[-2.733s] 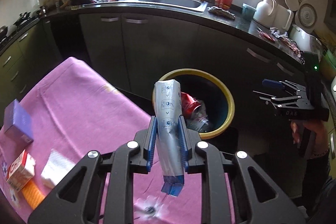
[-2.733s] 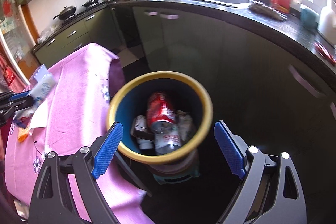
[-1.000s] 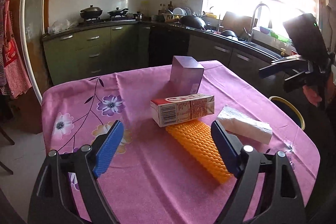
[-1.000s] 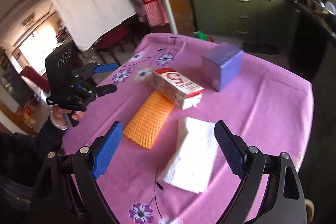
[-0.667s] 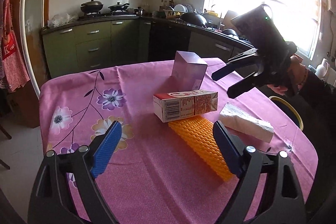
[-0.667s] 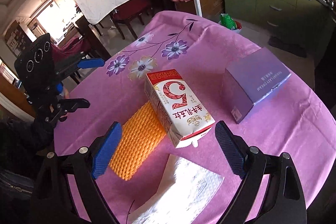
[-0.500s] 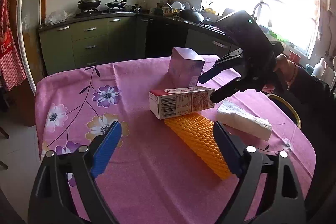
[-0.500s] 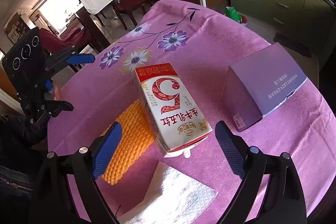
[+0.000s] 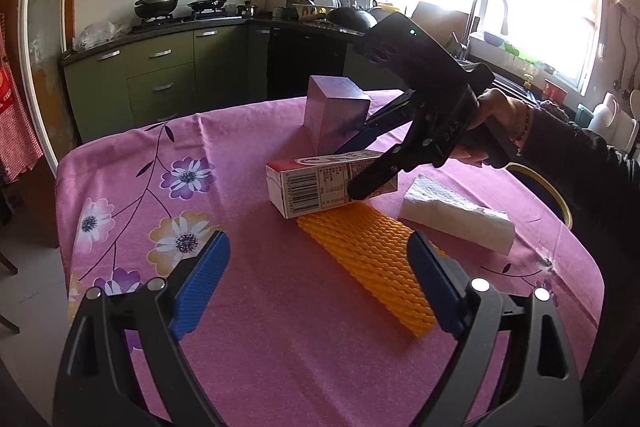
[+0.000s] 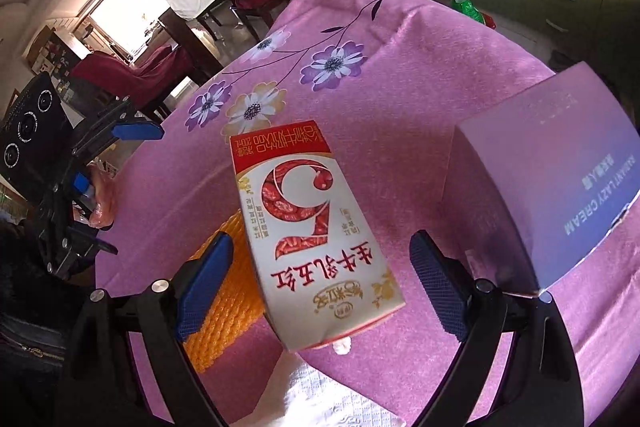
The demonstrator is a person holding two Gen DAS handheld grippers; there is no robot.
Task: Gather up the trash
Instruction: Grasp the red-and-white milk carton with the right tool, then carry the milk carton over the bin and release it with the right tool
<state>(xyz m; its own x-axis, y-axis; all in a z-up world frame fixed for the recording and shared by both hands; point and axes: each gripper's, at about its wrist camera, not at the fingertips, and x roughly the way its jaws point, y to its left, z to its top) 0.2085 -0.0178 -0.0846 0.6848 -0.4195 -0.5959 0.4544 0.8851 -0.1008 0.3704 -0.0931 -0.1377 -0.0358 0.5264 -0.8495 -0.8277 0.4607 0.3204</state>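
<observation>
The milk carton [image 10: 316, 239] lies flat on the bench [image 10: 400, 75], resting partly on an orange foam net [image 9: 372, 251], and sits between the spread fingers of the right hand-held gripper [image 10: 322, 283], which straddles it without visible contact. Its red-and-white face carries a large "5" and Chinese characters; a barcode shows on its side in the left wrist view. The purple box [image 10: 560, 179] just beside it reads "LAZY CREAM". A white paper napkin [image 9: 456, 219] lies near the net. The left hand-held gripper [image 9: 318, 285] hangs wide open and empty over the bench, well short of the carton.
</observation>
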